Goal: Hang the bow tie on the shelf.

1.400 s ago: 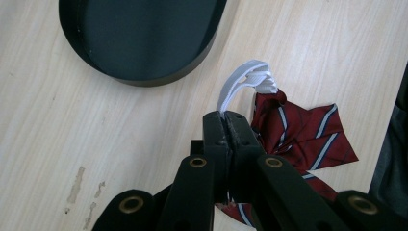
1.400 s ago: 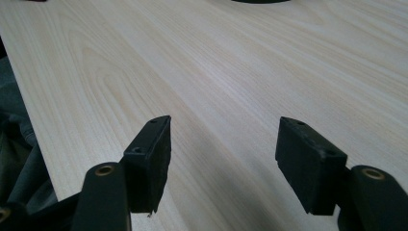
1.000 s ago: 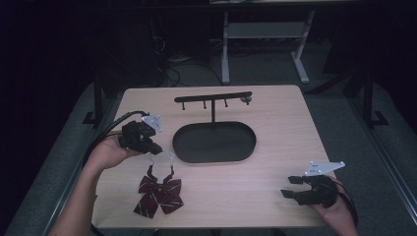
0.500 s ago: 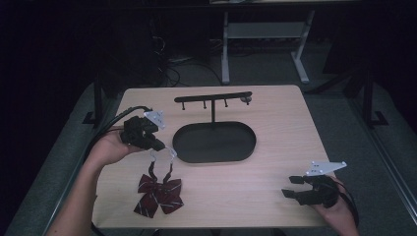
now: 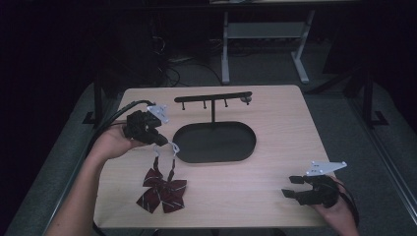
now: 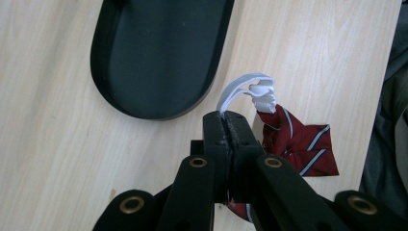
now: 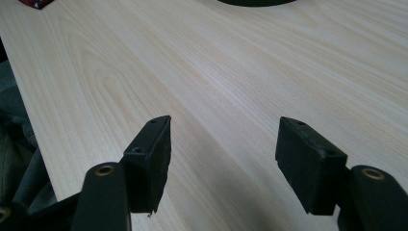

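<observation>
A close view along the right gripper [image 7: 223, 163], whose two black jaws rise from the bottom edge and stand wide apart with nothing between them. Beyond them stretches a pale wooden table [image 7: 240, 62] with fine grain running diagonally. At the top edge, the curved rim of a black tray [image 7: 255, 2] just shows. A small dark red corner of cloth [image 7: 36, 3] sits at the top left. Grey fabric [image 7: 14, 139] lies past the table's left edge.

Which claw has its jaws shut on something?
The left claw: jaws closed on the white strap of the red striped bow tie. The right claw stands open over bare table.
</observation>
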Demonstrator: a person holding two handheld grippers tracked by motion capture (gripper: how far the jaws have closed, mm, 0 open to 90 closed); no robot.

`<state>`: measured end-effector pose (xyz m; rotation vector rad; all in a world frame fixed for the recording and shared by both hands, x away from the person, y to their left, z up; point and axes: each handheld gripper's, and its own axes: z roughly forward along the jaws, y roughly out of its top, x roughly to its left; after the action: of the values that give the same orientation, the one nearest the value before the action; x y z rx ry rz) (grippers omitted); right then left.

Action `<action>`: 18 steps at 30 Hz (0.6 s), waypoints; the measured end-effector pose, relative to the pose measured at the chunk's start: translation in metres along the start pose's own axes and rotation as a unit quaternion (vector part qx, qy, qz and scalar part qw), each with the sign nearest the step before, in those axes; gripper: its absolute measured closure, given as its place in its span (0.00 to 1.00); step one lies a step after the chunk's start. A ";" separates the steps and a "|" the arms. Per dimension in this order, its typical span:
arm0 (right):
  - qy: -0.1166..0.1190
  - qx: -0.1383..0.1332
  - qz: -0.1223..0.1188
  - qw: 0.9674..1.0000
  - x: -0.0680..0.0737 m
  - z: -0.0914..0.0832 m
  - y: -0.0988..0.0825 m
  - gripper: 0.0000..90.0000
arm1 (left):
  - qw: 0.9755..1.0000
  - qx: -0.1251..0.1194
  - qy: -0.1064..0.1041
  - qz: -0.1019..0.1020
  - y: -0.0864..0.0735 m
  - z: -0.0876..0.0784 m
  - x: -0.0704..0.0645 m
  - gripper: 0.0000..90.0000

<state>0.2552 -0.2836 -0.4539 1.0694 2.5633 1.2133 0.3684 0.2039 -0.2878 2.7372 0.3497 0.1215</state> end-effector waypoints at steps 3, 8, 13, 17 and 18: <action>0.000 -0.001 0.001 1.000 0.000 0.000 0.000 0.41 | 1.000 -0.002 0.001 0.000 0.004 -0.002 0.001 0.99; 0.002 -0.004 0.005 1.000 0.000 -0.001 0.000 0.41 | 1.000 -0.004 0.002 0.006 0.012 -0.005 0.003 0.99; 0.001 -0.002 0.004 1.000 -0.001 -0.001 0.000 0.41 | 1.000 -0.003 0.005 0.011 0.018 -0.008 0.006 0.99; 0.000 -0.001 0.008 1.000 -0.001 -0.002 -0.001 0.41 | 1.000 -0.004 0.007 0.010 0.022 -0.011 0.010 0.99; 0.000 -0.001 0.008 1.000 -0.001 -0.002 -0.001 0.41 | 1.000 -0.003 0.009 0.011 0.025 -0.013 0.012 0.99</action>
<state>0.2554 -0.2858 -0.4536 1.0912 2.5570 1.2200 0.3840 0.1894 -0.2658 2.7357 0.3240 0.1538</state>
